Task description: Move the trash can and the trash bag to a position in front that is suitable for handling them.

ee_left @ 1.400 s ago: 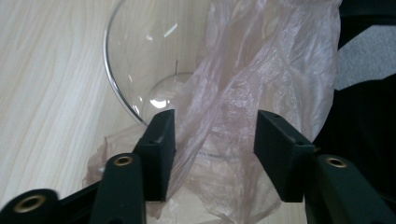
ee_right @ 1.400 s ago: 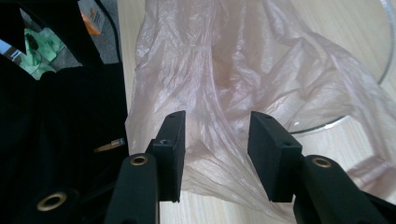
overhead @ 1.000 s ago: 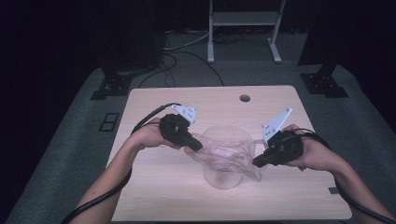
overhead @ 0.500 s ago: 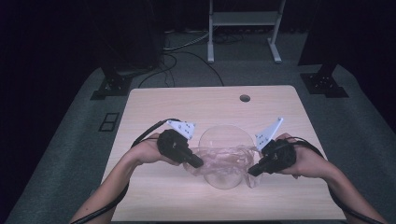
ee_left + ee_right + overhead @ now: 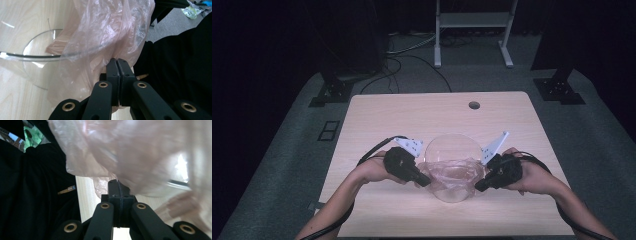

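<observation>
Left gripper pinched plastic bag at 9 o'clock | right gripper clamped it at 3 o'clock | glass bowl between

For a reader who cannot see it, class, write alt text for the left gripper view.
The left tool, jaws shut, pinches a fold of thin, pinkish translucent plastic bag draped over the rim of a clear glass bowl. The bowl sits on a light wooden table, with dark clothing at the right.
</observation>
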`<state>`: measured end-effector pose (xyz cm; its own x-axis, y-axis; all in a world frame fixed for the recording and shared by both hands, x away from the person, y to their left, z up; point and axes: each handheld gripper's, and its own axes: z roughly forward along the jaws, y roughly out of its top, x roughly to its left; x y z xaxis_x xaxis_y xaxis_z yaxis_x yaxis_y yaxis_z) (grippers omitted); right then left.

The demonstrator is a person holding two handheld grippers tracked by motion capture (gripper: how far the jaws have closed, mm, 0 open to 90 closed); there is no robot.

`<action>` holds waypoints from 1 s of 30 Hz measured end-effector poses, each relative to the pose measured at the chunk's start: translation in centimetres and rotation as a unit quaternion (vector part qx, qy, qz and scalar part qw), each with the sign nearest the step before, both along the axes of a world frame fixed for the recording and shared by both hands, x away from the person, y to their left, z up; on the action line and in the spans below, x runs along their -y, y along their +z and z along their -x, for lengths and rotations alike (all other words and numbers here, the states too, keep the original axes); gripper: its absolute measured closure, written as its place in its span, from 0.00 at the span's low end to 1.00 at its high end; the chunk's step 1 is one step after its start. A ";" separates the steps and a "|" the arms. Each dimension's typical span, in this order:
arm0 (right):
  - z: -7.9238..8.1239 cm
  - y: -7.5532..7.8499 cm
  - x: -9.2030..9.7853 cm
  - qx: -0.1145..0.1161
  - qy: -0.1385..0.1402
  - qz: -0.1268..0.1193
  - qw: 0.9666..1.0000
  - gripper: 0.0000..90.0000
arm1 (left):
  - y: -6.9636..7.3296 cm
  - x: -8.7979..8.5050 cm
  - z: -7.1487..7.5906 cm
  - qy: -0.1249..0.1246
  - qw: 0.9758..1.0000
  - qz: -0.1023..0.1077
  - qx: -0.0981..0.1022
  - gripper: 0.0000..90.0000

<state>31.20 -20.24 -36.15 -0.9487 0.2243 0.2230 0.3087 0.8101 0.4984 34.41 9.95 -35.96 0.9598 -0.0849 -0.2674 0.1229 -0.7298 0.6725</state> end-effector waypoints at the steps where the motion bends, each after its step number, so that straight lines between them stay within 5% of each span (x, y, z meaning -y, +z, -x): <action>1: 0.1 0.0 -0.1 0.001 0.003 0.002 1.000 1.00 | 0.0 0.0 -0.1 -0.001 1.000 0.001 -0.004 0.99; 8: 0.4 0.5 -0.2 -0.006 0.014 -0.015 1.000 1.00 | -0.6 -0.5 -0.6 0.022 1.000 -0.020 -0.009 0.99; 15: 0.1 -0.2 -0.2 -0.001 0.004 0.012 1.000 1.00 | -0.6 0.3 0.0 0.001 1.000 -0.028 -0.005 0.99; 30: -0.1 -1.0 -0.4 0.009 0.000 0.043 0.999 1.00 | -1.2 -0.1 -0.2 0.014 0.999 -0.047 -0.008 0.99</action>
